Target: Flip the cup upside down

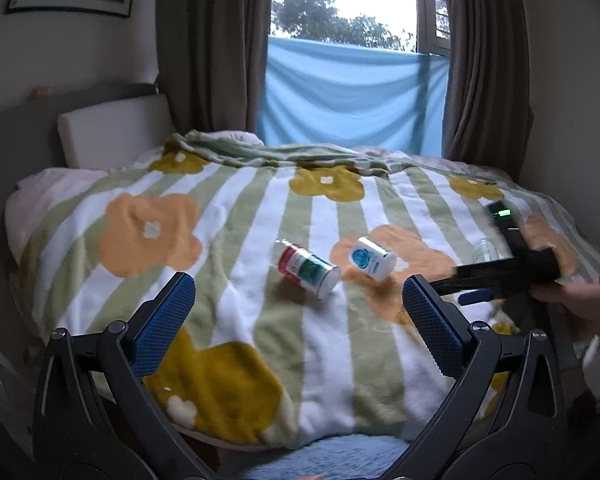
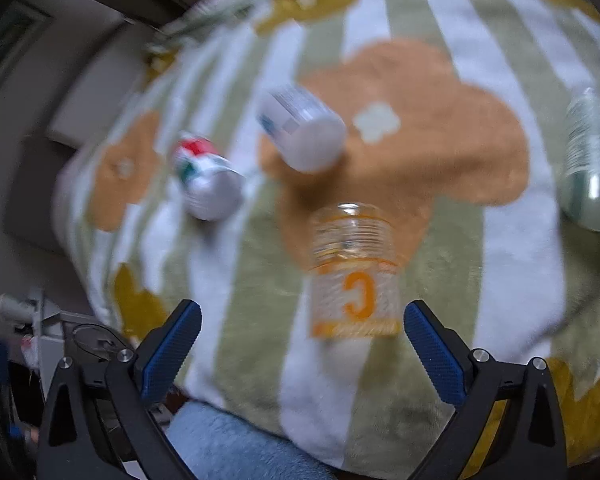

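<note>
Right wrist view first: the clear ribbed plastic cup with an orange letter C lies on the striped, flower-patterned blanket covering the bed, just ahead of the right gripper. The blue-padded jaws are spread wide, with nothing between them; the cup sits slightly right of the gap's centre, apart from both pads. The picture is blurred, so whether the cup's mouth faces up or away is hard to call. Beyond it lies a white cylindrical bottle on its side, a red, green and white can to its left, and a pale green bottle at the right edge.

Left wrist view: the left gripper hangs over the blanket, jaws wide apart and empty. The can and white bottle lie side by side ahead. The right gripper's black body crosses in from the right.
</note>
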Available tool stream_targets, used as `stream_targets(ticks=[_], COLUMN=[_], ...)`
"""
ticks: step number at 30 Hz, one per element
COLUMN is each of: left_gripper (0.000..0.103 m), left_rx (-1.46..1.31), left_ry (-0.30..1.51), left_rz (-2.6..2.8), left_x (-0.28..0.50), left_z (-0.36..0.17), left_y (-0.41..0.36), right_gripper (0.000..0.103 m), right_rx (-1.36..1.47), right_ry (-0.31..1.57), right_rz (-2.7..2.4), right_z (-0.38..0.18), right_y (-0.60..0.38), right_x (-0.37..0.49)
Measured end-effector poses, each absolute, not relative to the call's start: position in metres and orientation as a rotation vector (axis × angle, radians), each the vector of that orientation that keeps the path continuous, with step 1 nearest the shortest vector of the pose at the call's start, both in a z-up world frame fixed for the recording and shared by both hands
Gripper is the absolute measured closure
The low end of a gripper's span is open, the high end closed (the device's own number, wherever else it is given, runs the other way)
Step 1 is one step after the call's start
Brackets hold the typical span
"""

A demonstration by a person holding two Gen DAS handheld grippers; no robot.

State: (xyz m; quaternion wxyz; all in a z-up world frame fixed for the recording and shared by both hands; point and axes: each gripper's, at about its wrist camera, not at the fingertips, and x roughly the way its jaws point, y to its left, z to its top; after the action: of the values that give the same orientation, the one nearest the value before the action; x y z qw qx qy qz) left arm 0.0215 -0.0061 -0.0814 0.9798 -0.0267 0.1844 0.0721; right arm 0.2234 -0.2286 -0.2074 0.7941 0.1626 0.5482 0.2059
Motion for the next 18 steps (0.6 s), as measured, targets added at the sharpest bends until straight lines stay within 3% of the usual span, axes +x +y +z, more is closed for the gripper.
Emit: stream_targets(ticks=[5,9,13,18], left_gripper=[0.0,0.0,0.0,0.0], left_rx=[-0.088,-0.194,-0.384,-0.411], left_ry=[0.424,0.607,0.842,1.064], left_rz=[0.041,-0.117,-0.193,-0.187], left_x=[0.059,0.117,0.18,0.232], left_z=[-0.067,-0.067,-0.098,-0.148], left_y=[-0.027,-0.047,-0.056,-0.079], right_gripper=[0.002,0.002,0.001,0.001], right_rx=[0.228,0.021,0.025,0.166], right_ry=[0.829,0.627,0.534,0.401], right_rz=[0.495,0.331,0.238,0.241], right_z=[-0.135,-0.093,-0.084,-0.097], right_y=[-0.247,-0.258,-0.281,-0.32], right_x=[0.151,0.089,0.047,0.009])
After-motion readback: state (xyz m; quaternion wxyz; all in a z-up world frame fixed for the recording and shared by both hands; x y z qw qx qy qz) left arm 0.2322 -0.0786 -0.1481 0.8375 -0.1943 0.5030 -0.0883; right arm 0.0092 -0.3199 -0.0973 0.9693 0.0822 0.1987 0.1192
